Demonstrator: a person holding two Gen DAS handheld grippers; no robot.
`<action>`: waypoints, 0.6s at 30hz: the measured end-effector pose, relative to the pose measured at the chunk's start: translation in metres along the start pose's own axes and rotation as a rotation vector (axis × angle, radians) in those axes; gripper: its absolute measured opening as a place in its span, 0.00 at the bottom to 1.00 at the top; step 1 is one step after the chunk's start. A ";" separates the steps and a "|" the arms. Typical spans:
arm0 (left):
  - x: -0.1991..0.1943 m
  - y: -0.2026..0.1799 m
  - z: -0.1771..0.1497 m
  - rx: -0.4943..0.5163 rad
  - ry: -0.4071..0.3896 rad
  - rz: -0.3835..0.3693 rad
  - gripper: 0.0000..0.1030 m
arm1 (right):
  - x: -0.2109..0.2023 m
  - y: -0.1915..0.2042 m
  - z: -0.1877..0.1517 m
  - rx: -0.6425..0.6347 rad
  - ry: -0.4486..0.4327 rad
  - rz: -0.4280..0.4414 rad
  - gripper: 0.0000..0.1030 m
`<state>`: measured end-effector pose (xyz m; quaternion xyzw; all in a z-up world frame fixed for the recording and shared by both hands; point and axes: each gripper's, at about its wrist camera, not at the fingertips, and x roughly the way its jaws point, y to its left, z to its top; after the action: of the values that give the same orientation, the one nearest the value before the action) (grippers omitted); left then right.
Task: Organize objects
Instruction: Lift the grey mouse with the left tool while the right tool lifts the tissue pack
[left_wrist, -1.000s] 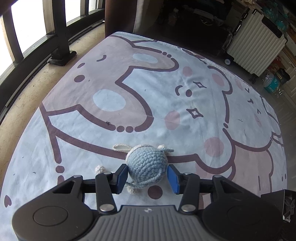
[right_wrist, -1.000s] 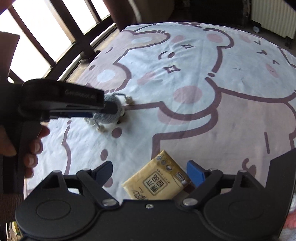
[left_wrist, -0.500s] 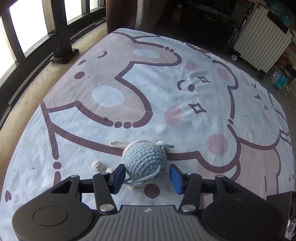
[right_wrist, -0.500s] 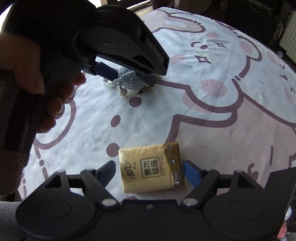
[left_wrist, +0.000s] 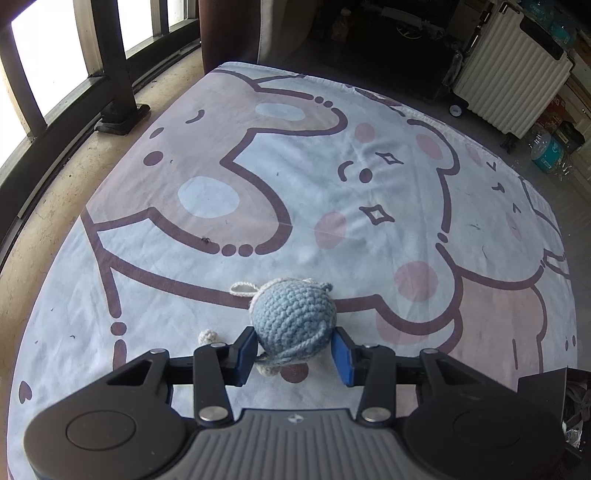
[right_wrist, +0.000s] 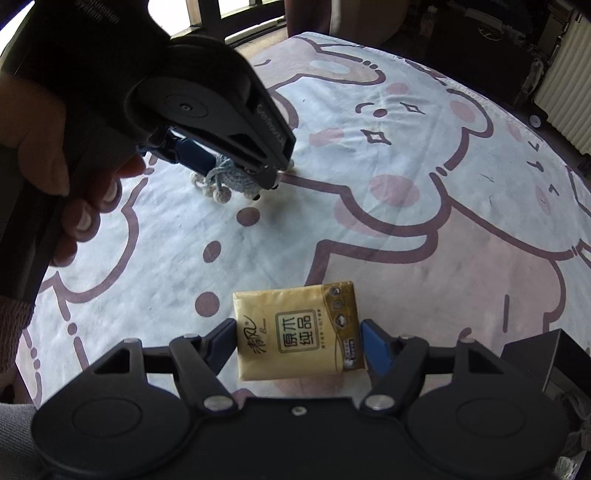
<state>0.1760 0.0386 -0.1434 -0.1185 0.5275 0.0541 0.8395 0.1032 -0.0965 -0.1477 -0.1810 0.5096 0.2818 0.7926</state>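
A blue crocheted toy (left_wrist: 291, 319) with cream limbs lies on the cartoon-print blanket (left_wrist: 295, 184). My left gripper (left_wrist: 293, 350) is open, its blue pads either side of the toy with small gaps. The toy (right_wrist: 236, 179) also shows in the right wrist view, partly hidden by the left gripper. A yellow tissue pack (right_wrist: 299, 334) lies flat on the blanket between the fingers of my right gripper (right_wrist: 299, 347); the jaws stand close to its short edges, and I cannot tell whether they press on it.
A dark window railing (left_wrist: 110, 74) and a tan floor strip run along the left of the blanket. A white ribbed suitcase (left_wrist: 509, 74) and water bottles (left_wrist: 546, 147) stand at the far right. A hand (right_wrist: 55, 147) holds the left gripper.
The left gripper's jaws let go of the toy and opened slightly. The right gripper turned and moved so the tissue pack now lies squarely between its narrowed fingers.
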 end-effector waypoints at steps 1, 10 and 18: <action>-0.003 -0.001 0.000 0.001 -0.001 -0.004 0.43 | -0.003 -0.001 0.000 0.009 -0.006 -0.006 0.71; -0.031 -0.014 -0.004 0.074 -0.036 -0.017 0.43 | -0.032 -0.022 -0.003 0.146 -0.044 -0.051 0.71; -0.061 -0.028 -0.010 0.142 -0.078 -0.052 0.43 | -0.062 -0.039 -0.004 0.250 -0.092 -0.091 0.71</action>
<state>0.1463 0.0109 -0.0889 -0.0700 0.4934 -0.0006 0.8670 0.1052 -0.1455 -0.0924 -0.0908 0.4950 0.1878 0.8435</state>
